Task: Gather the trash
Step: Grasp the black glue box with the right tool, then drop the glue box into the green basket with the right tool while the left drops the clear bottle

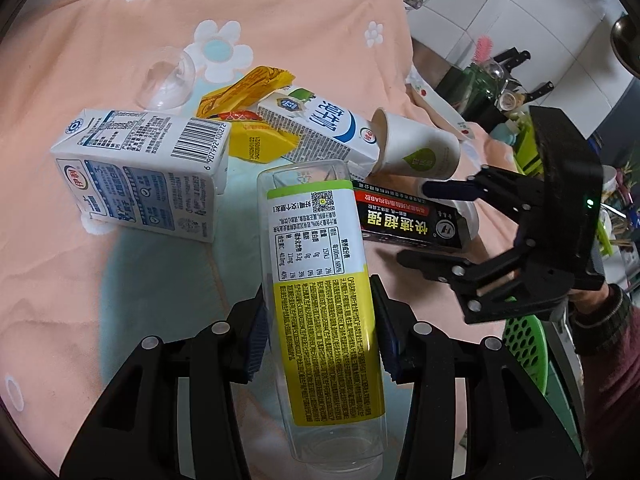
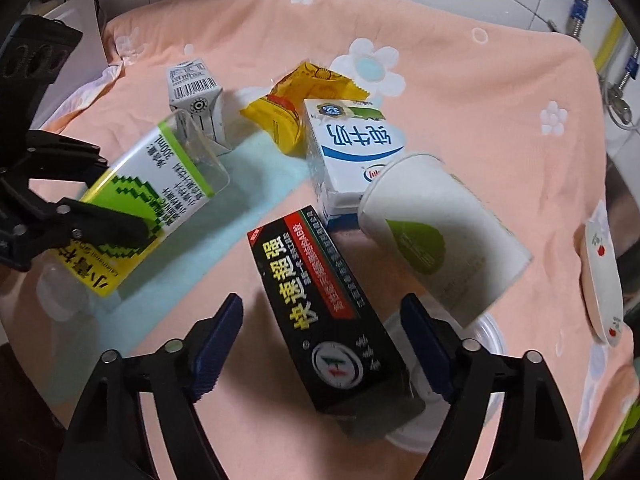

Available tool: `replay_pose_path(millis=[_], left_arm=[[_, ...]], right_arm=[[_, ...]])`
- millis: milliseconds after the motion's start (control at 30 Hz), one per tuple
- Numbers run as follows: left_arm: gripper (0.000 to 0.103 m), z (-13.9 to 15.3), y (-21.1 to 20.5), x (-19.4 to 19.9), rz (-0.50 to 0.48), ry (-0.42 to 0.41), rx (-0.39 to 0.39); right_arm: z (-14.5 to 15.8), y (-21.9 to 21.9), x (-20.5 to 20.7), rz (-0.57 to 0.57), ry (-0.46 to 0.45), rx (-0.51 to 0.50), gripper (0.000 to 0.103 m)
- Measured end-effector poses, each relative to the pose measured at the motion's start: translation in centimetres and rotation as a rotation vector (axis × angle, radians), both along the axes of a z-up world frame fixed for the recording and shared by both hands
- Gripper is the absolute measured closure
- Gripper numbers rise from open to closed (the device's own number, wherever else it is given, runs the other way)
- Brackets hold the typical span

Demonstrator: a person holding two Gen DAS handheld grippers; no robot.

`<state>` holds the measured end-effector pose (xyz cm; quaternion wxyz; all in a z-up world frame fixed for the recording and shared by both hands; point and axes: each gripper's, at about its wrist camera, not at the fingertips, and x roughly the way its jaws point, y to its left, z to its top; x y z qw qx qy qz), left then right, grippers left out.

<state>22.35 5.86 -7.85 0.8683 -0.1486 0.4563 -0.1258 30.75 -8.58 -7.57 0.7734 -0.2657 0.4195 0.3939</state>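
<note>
Trash pickup barely begun: one bottle gripped, one box straddled, the rest still lying on the peach flowered cloth point(image 1: 100, 52).

The left tool point(image 1: 320, 332) pinches the clear juice bottle point(image 1: 320, 280) across its yellow-green label, its far end up among the pile; the right tool point(image 2: 320, 344) stands spread either side of the black glue box point(image 2: 324, 312), pads not touching it. No bin shows, so nothing looks collected yet. Left on the surface: the barcode milk carton point(image 1: 148, 176), the blue-striped milk carton point(image 1: 320, 128), yellow snack wrappers point(image 1: 248, 116), a paper cup point(image 1: 416, 148) on its side touching that carton, and a clear plastic dome point(image 1: 168, 80). A white lid point(image 2: 460, 380) lies under the box, crowding the right tool's grasp.
</note>
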Motion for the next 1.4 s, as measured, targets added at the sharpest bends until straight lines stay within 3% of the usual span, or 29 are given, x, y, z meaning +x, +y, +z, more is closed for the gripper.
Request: replay_pose_path(millis=[100, 167, 300, 500, 967, 1400], left_arm=[[0.057, 0.0, 0.0, 0.0, -0.007, -0.001, 0.004], [0.057, 0.0, -0.1, 0.0, -0.009, -0.001, 0.005], [0.058, 0.1, -0.1, -0.2, -0.013, 0.000, 0.006], [0.058, 0.3, -0.9, -1.1, -0.024, -0.003, 0.008], [0.059, 2.4, -5.8, -4.2, -0.146, -0.060, -0.031], [0.060, 3.6, -13.6, -7.1, -0.320, -0.082, -0.069]], right_arm=[[-0.3, 0.5, 0.3, 0.001, 0.007, -0.002, 0.035], [-0.5, 0.8, 0.3, 0.001, 0.016, -0.011, 0.046], [-0.1, 0.6, -0.5, -0.011, 0.006, -0.001, 0.054], [1.8, -1.1, -3.0, -0.065, -0.009, 0.072, 0.055], [4.1, -9.7, -12.1, -0.329, -0.024, 0.224, 0.055], [1.6, -21.8, -18.6, -0.671, -0.004, 0.225, 0.055]])
